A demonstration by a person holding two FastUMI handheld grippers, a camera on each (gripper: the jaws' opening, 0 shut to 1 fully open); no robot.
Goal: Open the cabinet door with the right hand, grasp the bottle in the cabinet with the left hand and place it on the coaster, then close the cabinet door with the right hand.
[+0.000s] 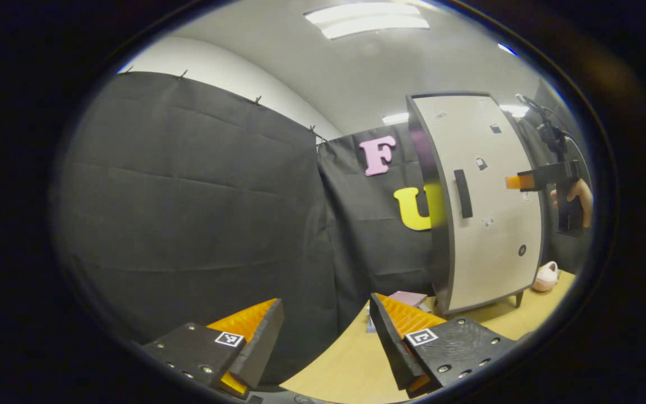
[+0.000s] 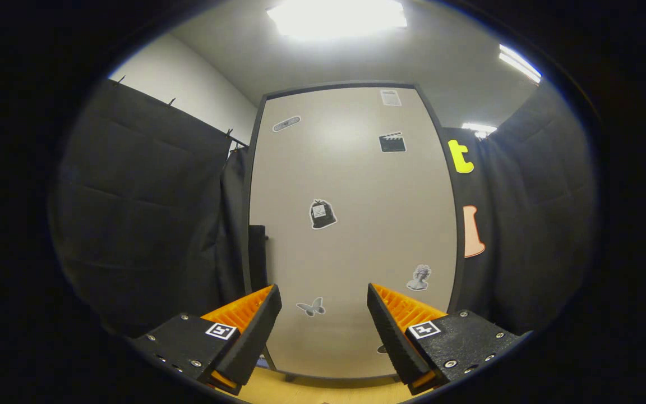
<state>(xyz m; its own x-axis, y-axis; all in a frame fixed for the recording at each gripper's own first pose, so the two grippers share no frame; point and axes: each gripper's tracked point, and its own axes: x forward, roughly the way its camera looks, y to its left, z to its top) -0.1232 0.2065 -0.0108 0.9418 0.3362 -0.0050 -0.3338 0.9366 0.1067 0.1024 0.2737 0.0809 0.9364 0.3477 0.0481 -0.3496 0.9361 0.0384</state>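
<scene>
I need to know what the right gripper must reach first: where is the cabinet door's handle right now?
In the left gripper view the dark vertical bar handle sits on the pale cabinet door, near its left edge at mid-height, with the right gripper held level just to its right.

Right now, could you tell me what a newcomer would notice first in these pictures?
The tall pale cabinet door, dotted with small stickers, stands shut straight ahead of the open right claw. In the left gripper view the cabinet stands on the wooden table at the right, its dark handle near the door's left edge, the open left claw hanging back.
</scene>
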